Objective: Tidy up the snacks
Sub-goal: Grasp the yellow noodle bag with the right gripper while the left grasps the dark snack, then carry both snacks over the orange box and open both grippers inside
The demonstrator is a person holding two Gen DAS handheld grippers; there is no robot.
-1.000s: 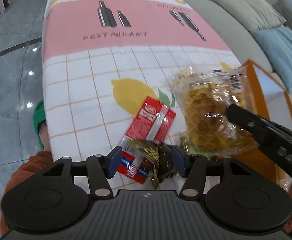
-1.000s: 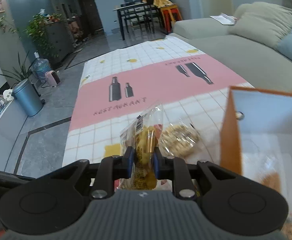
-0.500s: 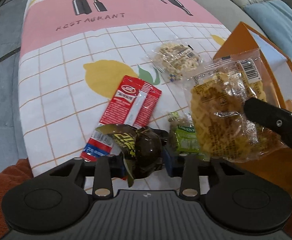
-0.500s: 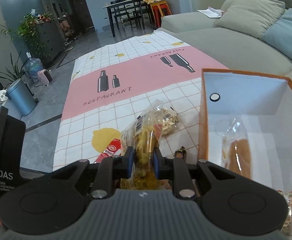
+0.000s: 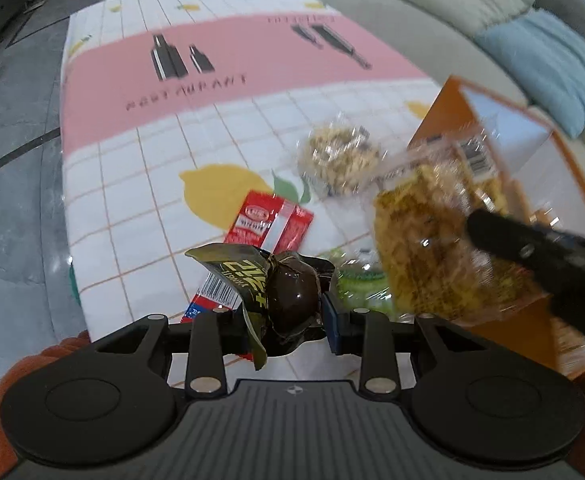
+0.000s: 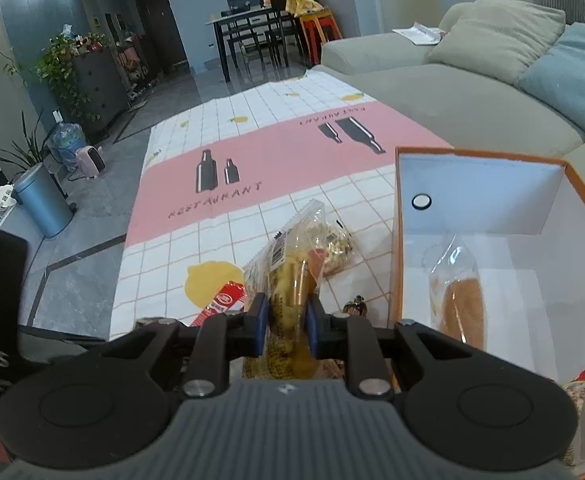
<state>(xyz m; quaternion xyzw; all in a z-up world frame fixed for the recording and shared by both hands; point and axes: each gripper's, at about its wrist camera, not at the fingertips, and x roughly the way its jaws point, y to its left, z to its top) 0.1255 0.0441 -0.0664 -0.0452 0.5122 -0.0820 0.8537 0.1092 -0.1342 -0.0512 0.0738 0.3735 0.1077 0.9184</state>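
Two snacks are in hand at once. Left gripper (image 5: 288, 312) is clamped on a dark wrapped candy (image 5: 288, 296), its olive wrapper tail flaring to the left side; it hangs above the near edge of the tablecloth (image 5: 132, 184), short of the orange box (image 6: 396, 240). Right gripper (image 6: 284, 320) is clenched on a clear bag of yellow crisps (image 6: 288, 276), pinched low with most of the bag standing up past the fingers; it sits just left of the box's near wall.

Inside the box: a wrapped bun (image 6: 458, 300) near the left wall, and another packet at the near right corner, mostly hidden.

Outside the box, on the cloth: red sachet (image 5: 270, 226), clear bag of pale puffs (image 5: 340, 160), green-wrapped piece (image 5: 362, 284).

Step in hand, as I read it: carry both over the box wall and drop. To do it well: lift the crisp bag clear of the wall so the slack top does not catch; release over bare floor right of the bun. Keep the candy grip on its round body, not the tail. Bring the grippers in one after the other, since they are close together.
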